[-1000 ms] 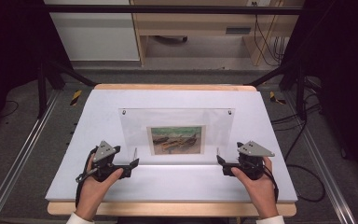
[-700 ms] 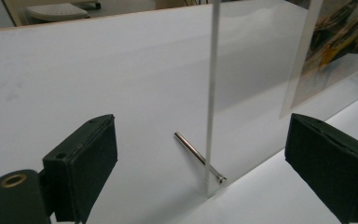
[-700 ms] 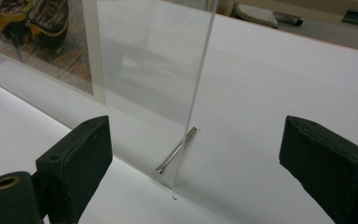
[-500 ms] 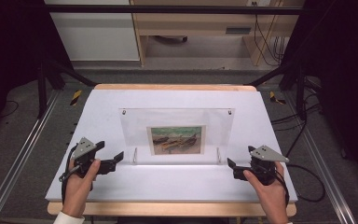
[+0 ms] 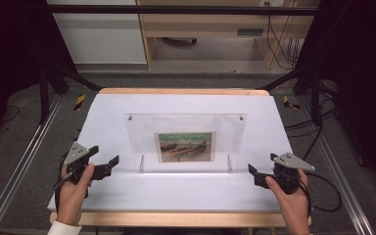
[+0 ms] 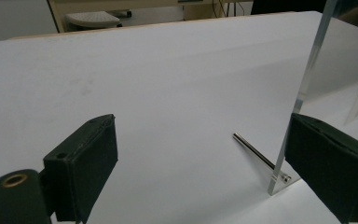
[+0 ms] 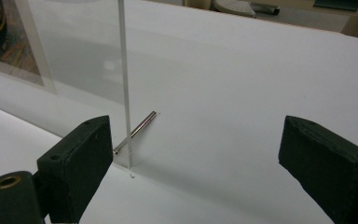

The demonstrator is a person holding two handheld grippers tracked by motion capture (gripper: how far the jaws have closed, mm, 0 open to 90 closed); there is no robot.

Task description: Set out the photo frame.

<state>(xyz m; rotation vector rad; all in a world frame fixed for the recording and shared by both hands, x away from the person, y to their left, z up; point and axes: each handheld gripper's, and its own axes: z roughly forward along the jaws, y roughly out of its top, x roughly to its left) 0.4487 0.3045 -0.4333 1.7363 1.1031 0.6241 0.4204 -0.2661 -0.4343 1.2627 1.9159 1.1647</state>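
Acrylic picture frame (image 5: 186,139) stands mid-table, both side edges free; left gripper (image 5: 111,161) and right gripper (image 5: 251,172) gape apart.

Clear glossy acrylic frame (image 5: 186,142), smooth, holds a matt paper print (image 5: 185,146). Shiny metal pin (image 6: 256,155) at its base. Matt white table sheet (image 5: 176,191), light wood edge (image 5: 176,219). Gripper pads (image 6: 81,172) matt black, rubbery.

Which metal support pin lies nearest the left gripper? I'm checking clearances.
The pin at the acrylic frame's left bottom corner, beside the left gripper; the other pin stands near the right gripper.
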